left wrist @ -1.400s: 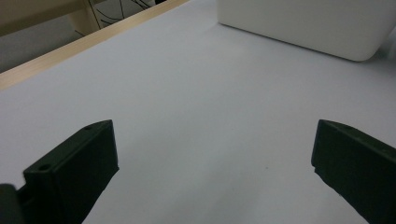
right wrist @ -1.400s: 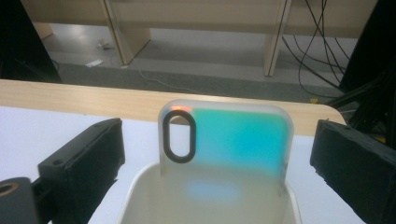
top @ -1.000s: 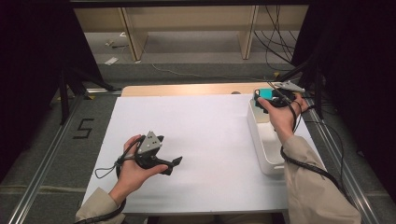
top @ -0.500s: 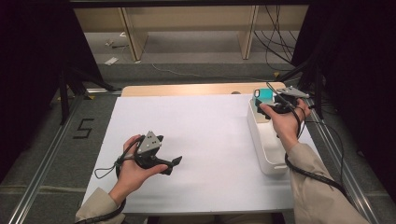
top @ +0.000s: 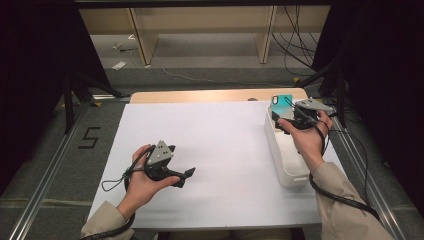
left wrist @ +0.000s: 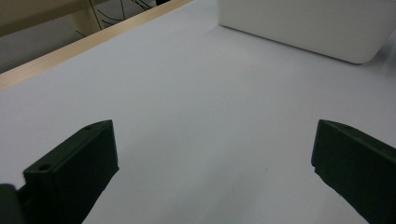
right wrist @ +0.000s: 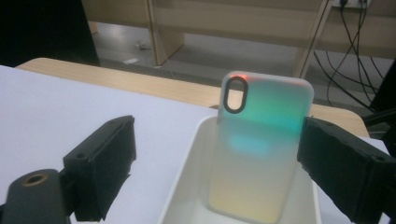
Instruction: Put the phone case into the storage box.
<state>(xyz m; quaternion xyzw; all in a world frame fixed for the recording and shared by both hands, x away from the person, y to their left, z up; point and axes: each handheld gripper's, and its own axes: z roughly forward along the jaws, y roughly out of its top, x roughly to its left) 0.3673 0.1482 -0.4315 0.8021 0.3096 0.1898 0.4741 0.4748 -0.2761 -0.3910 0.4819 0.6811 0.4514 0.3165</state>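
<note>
From the high view, your right gripper (top: 282, 116) hangs over the far end of the white bin (top: 287, 175), which sits along the right edge of the white sheet (top: 220, 150). The phone case (top: 281, 101) stands upright at the bin's far end. Little room lies between the bin and the counter's (top: 200, 95) right rim. Your left gripper (top: 187, 175) rests low on the near left part of the sheet, well apart from the bin, with bare sheet all around it. Beyond the counter's wooden far edge are a grey floor, shelf legs and loose cables; a "5" is marked on the floor at left.

In the left gripper view, your jaws stand wide with nothing between them, over bare sheet (left wrist: 210, 116). The bin's (left wrist: 303, 23) side rises ahead at upper right, the wooden edge at upper left.

In the right gripper view, your jaws are wide and have just been closing; the case (right wrist: 259, 144) stands between them, leaning on the bin's (right wrist: 187, 186) far wall. The right jaw is just beside its edge, contact unclear; the left is well clear
</note>
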